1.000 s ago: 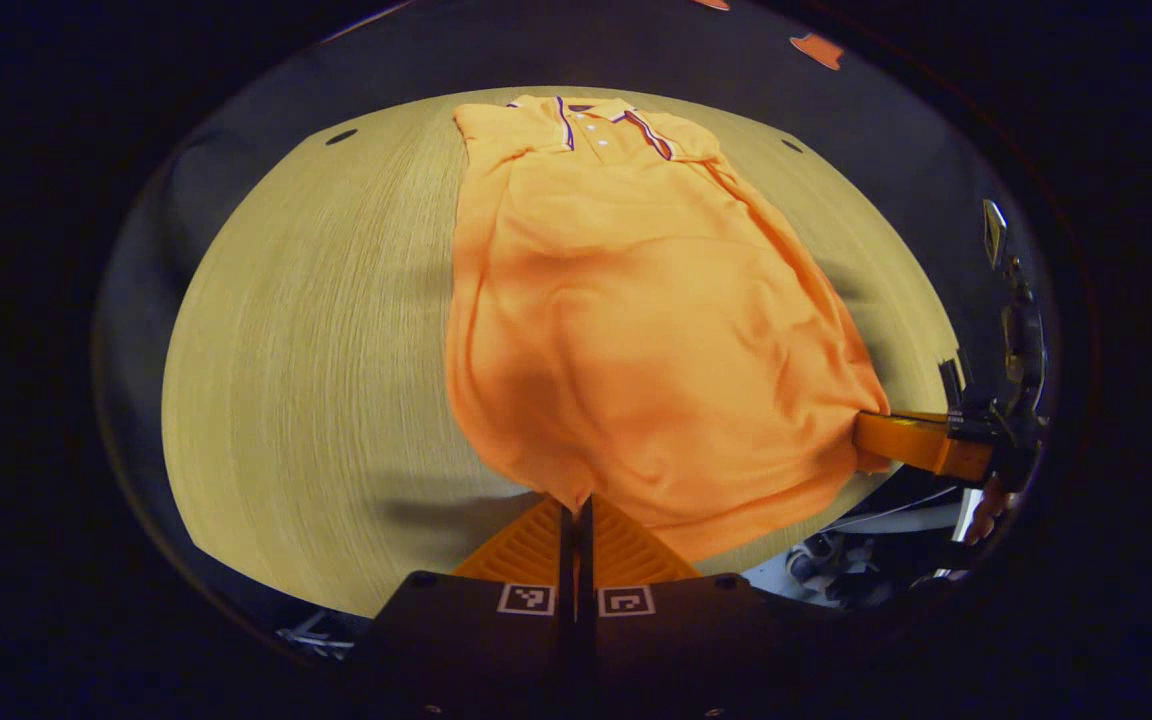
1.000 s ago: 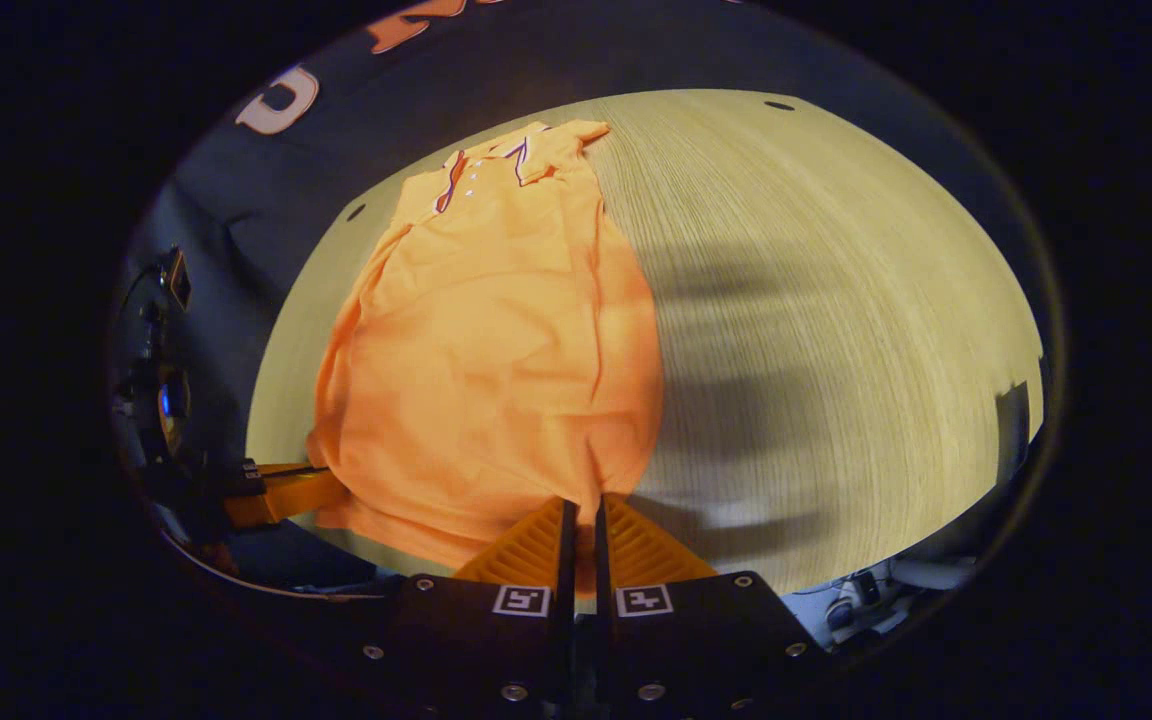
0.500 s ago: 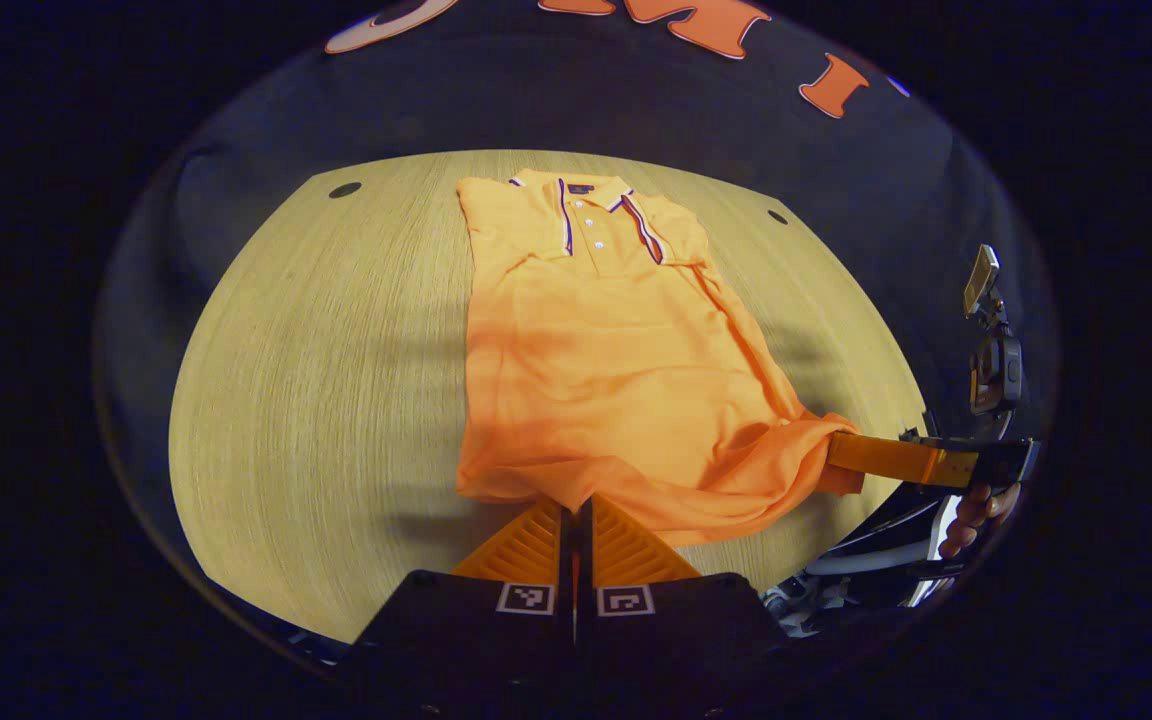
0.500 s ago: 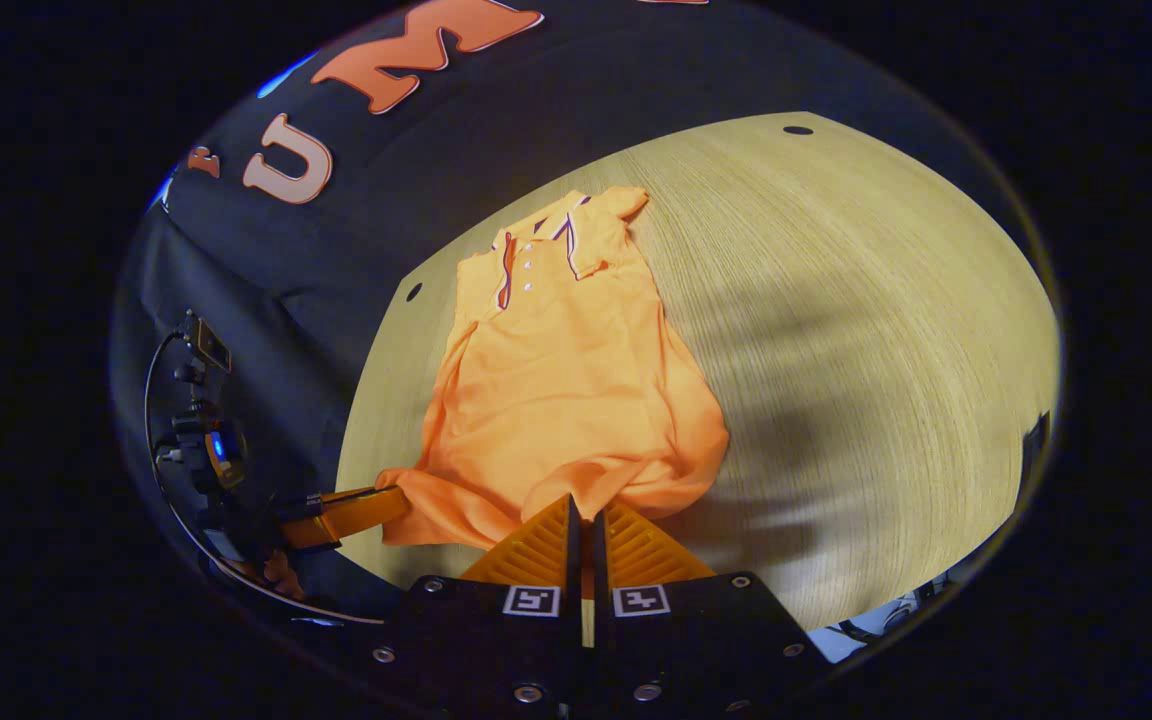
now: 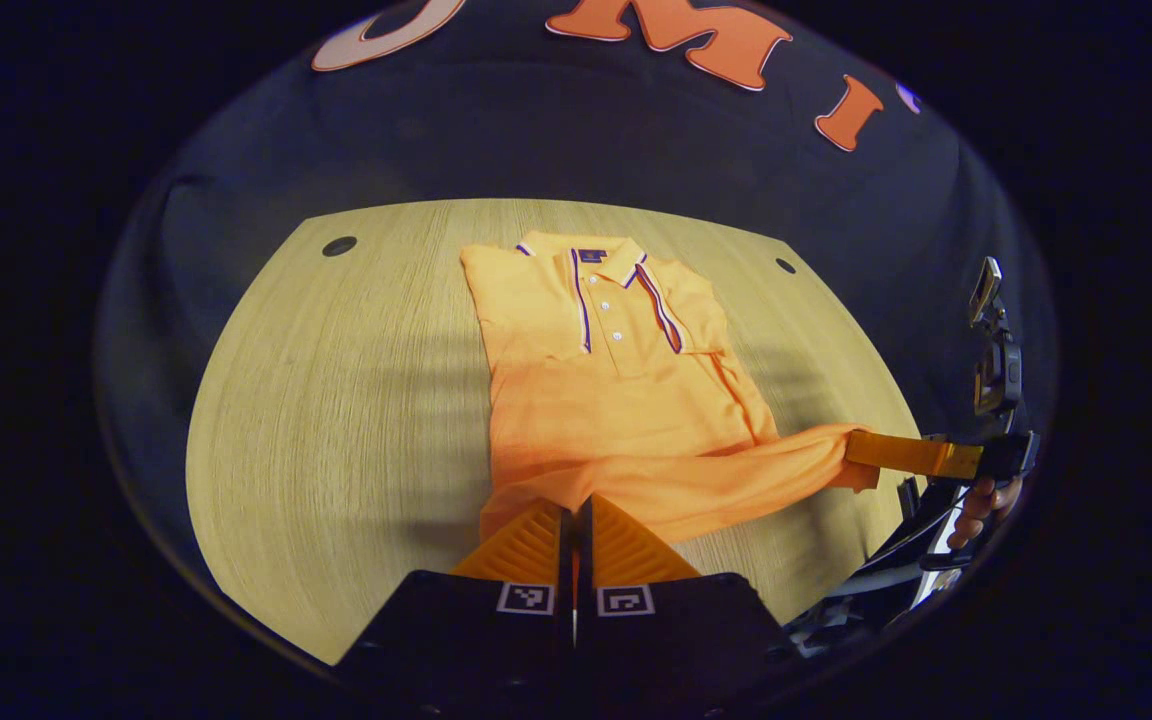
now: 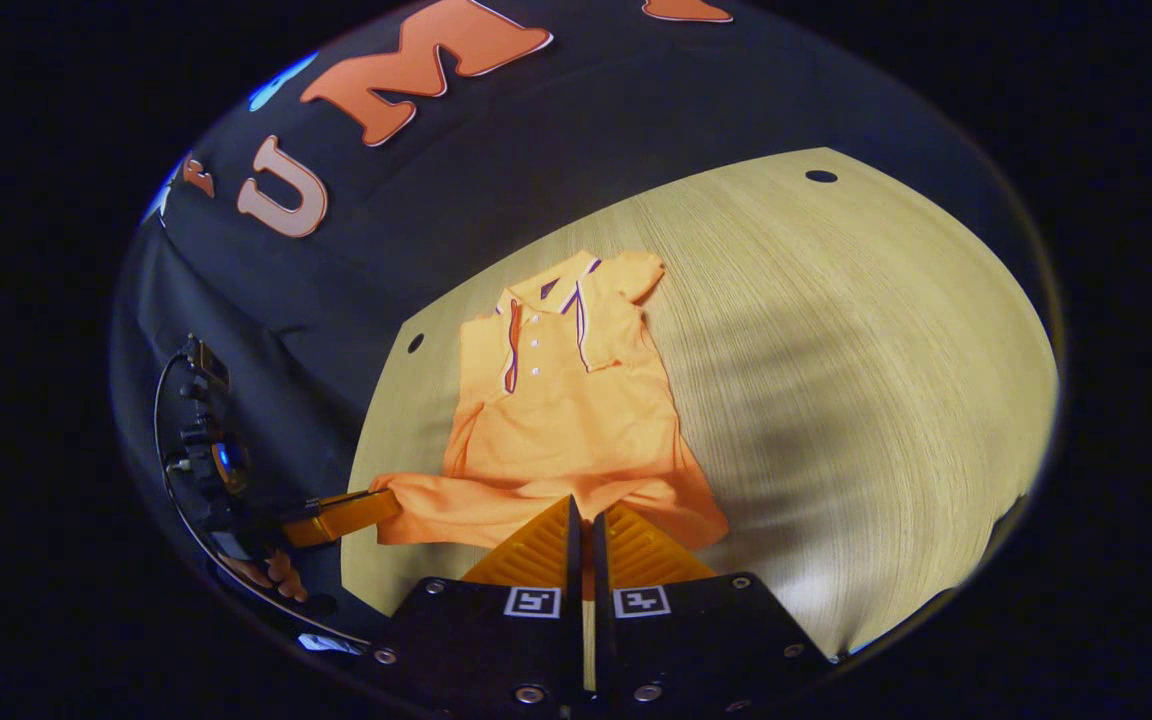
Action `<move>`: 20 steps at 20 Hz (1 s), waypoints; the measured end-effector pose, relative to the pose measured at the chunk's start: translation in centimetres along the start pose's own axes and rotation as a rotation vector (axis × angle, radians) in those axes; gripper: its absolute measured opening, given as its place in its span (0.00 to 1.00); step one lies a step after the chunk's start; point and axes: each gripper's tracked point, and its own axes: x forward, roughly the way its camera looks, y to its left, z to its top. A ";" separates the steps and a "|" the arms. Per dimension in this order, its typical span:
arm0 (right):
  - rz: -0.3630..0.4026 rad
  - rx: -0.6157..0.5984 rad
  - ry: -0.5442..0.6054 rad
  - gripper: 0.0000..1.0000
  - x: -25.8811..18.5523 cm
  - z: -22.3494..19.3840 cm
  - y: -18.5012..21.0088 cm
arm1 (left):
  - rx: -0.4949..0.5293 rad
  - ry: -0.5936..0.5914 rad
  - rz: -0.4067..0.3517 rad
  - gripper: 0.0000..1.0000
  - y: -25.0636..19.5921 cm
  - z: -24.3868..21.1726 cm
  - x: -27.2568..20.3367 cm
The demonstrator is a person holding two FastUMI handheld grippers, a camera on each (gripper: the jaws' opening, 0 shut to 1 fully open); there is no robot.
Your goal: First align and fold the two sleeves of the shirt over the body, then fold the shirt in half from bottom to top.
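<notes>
An orange polo shirt lies on the wooden table, collar at the far end and sleeves folded in over the body. Its bottom hem is raised off the table and stretched between both grippers. At the bottom of the left gripper view, my left gripper is shut on the hem's left corner. The right gripper pinches the other corner at the right. In the right gripper view the shirt runs away from my right gripper, which is shut on the hem. The left gripper holds the hem farther left.
Small dark holes mark the table's far corners. A hand holds the right gripper beyond the table's right edge. Bare wood stretches left of the shirt and, in the right gripper view, to its right on the table.
Both grippers have lifted the hem and carried it forward toward the collar. The lower part of the shirt now doubles over, so the visible body is shorter.
</notes>
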 end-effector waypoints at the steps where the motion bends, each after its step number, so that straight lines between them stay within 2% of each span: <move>1: 0.000 -0.006 -0.013 0.05 0.4 1.2 0.4 | 0.002 -0.008 0.000 0.01 0.1 1.2 0.4; 7: -0.022 -0.036 -0.068 0.05 3.0 8.2 1.6 | 0.017 -0.049 0.015 0.01 2.5 7.4 3.8; 16: -0.100 -0.090 -0.075 0.06 8.4 15.0 1.8 | 0.028 -0.067 0.021 0.01 6.2 14.8 8.4; 20: -0.134 -0.098 -0.070 0.06 11.4 17.4 1.7 | 0.033 -0.063 0.008 0.01 6.4 17.5 11.1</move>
